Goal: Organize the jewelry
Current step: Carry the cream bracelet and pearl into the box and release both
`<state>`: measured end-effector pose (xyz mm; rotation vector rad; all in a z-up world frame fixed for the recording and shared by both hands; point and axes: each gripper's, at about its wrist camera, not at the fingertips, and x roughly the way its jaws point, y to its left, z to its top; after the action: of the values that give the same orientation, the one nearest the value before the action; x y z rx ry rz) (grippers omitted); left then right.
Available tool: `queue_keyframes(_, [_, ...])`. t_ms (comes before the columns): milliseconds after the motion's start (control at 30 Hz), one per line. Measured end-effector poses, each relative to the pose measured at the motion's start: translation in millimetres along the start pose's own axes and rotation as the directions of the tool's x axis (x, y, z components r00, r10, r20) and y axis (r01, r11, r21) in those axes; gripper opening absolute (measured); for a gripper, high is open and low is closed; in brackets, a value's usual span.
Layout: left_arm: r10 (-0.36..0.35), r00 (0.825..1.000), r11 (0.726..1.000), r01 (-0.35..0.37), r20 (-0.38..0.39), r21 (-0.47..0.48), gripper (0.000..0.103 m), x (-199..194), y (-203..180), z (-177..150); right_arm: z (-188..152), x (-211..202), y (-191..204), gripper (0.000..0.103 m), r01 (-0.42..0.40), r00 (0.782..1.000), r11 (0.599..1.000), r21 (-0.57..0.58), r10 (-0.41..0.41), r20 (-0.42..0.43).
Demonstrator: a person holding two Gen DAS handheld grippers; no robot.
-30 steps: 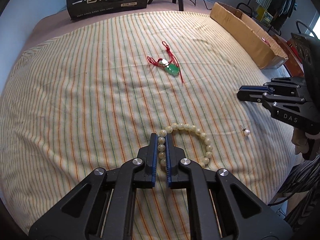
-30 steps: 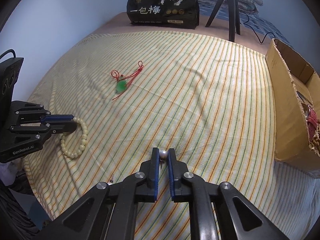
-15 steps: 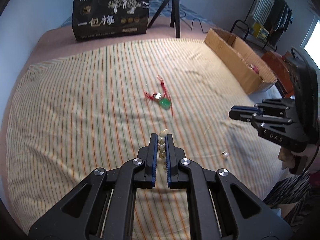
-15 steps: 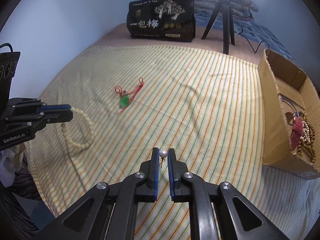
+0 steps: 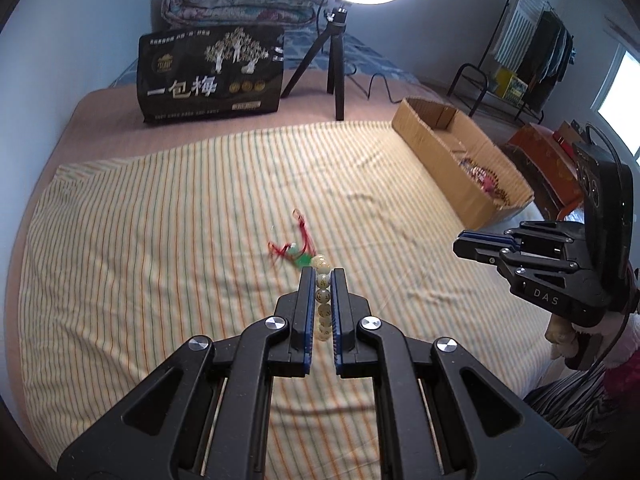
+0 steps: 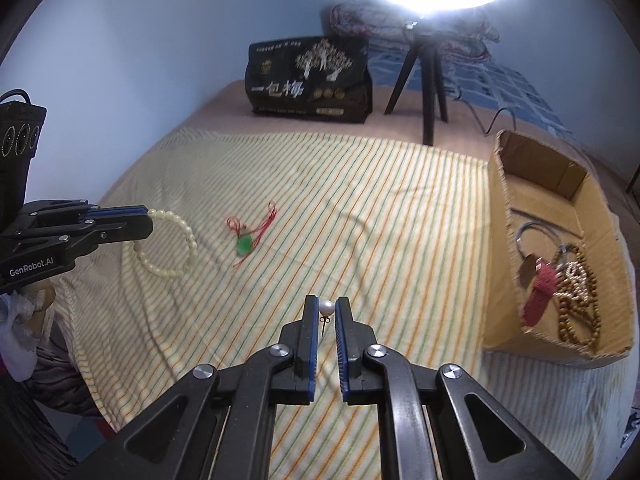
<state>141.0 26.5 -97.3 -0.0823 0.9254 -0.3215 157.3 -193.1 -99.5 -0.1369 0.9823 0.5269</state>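
Note:
My left gripper point(image 5: 322, 276) is shut on a cream bead bracelet point(image 5: 323, 296) and holds it in the air above the striped cloth; the bracelet hangs from it in the right wrist view point(image 6: 176, 240). My right gripper point(image 6: 327, 306) is shut on a pearl earring point(image 6: 327, 309), lifted off the cloth; it also shows at the right of the left wrist view point(image 5: 464, 242). A green pendant on a red cord point(image 5: 298, 250) lies mid-cloth, also in the right wrist view point(image 6: 246, 240). A cardboard box point(image 6: 504, 240) at the right holds several bead strings and a red tassel.
A black printed bag point(image 5: 212, 76) stands at the back, with a ring-light tripod point(image 5: 334, 64) beside it. A folded quilt point(image 5: 240, 4) lies behind. A clothes rack point(image 5: 528, 52) stands far right. The striped cloth point(image 5: 160, 240) covers the bed.
Both grippers have risen off the cloth, the left lifting the bracelet and the right lifting the pearl earring. The pendant has not moved.

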Motion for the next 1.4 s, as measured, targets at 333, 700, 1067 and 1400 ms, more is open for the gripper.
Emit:
queue_keyframes(333, [-0.032, 0.997, 0.999, 0.031, 0.074, 0.016, 0.005, -7, -26, 43, 18, -34, -34, 0.006, 0.036, 0.996, 0.998, 0.059, -0.041, 0.078])
queue_keyframes(700, [-0.083, 0.988, 0.996, 0.077, 0.129, 0.05, 0.005, 4, -70, 93, 38, -64, -88, 0.006, 0.097, 0.984, 0.986, 0.136, -0.116, 0.139])
queue_keyframes(1067, [-0.13, 0.98, 0.989, 0.117, 0.152, 0.092, 0.005, 26, -113, 133, 49, -69, -137, 0.006, 0.146, 0.975, 0.973, 0.18, -0.172, 0.139])
queue_keyframes(1400, [-0.176, 0.974, 0.979, 0.158, 0.141, 0.13, 0.005, 62, -148, 160, 49, -65, -181, 0.006, 0.164, 0.972, 0.956, 0.243, -0.199, 0.125])
